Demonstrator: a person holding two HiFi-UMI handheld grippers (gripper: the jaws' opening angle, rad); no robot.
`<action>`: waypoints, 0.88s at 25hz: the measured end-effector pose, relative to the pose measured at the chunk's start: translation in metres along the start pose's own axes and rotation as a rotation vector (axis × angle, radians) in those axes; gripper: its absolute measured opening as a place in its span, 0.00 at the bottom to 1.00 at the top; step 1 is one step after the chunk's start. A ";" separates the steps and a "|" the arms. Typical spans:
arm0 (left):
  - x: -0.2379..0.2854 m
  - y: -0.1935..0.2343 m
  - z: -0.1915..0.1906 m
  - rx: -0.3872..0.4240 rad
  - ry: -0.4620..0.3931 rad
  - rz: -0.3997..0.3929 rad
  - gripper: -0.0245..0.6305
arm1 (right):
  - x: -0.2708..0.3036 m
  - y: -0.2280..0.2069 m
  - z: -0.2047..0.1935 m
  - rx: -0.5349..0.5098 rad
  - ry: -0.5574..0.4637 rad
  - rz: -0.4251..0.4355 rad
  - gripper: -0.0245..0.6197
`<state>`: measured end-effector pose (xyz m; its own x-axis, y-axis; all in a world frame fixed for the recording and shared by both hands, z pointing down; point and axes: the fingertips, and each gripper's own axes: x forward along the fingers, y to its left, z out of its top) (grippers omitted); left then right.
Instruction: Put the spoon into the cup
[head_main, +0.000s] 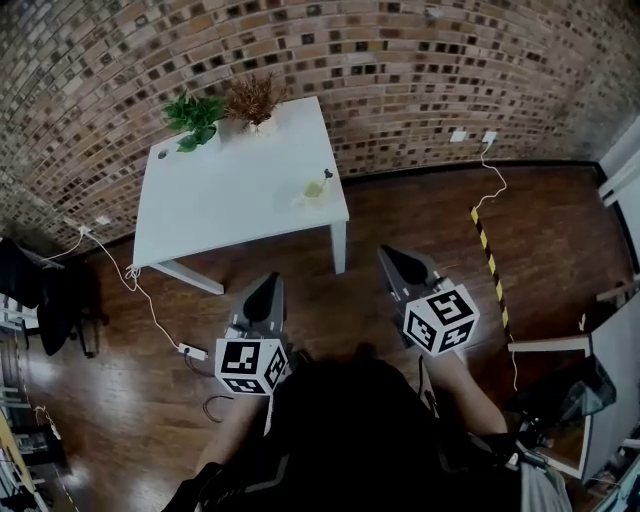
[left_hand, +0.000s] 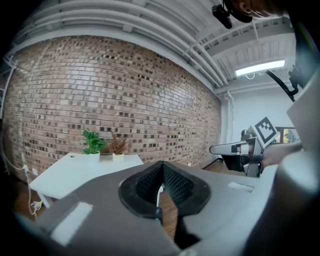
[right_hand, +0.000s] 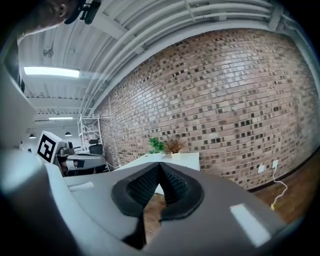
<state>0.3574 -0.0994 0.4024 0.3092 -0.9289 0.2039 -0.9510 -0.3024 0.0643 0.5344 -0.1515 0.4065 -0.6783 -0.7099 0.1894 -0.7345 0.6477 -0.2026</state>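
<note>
A white table (head_main: 230, 195) stands by the brick wall. Near its right front corner sits a small pale cup (head_main: 314, 190) with a thin spoon-like thing (head_main: 326, 177) at it; I cannot tell whether that thing is inside. Both grippers hover over the wooden floor, short of the table and pointing at it. My left gripper (head_main: 263, 291) (left_hand: 162, 164) is shut and holds nothing. My right gripper (head_main: 400, 262) (right_hand: 160, 165) is also shut and holds nothing. From each gripper view the cup is hidden behind the jaws.
A green plant (head_main: 194, 116) and a dried brown plant (head_main: 254, 100) stand at the table's far edge. A white cable and power strip (head_main: 192, 351) lie on the floor left of me. A yellow-black strip (head_main: 488, 252) runs at the right, and a dark chair (head_main: 40, 295) stands far left.
</note>
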 end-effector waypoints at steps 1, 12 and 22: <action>0.001 -0.006 0.001 0.002 0.000 0.002 0.03 | -0.003 -0.003 0.001 -0.004 0.002 0.010 0.05; 0.002 -0.017 0.004 0.023 -0.013 -0.017 0.03 | -0.006 0.001 0.010 -0.041 -0.022 0.045 0.05; 0.007 0.005 0.011 0.003 -0.020 -0.032 0.03 | 0.005 -0.006 0.014 -0.023 -0.045 -0.025 0.05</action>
<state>0.3547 -0.1100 0.3936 0.3390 -0.9229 0.1825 -0.9408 -0.3323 0.0673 0.5357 -0.1629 0.3951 -0.6581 -0.7377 0.1506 -0.7521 0.6350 -0.1764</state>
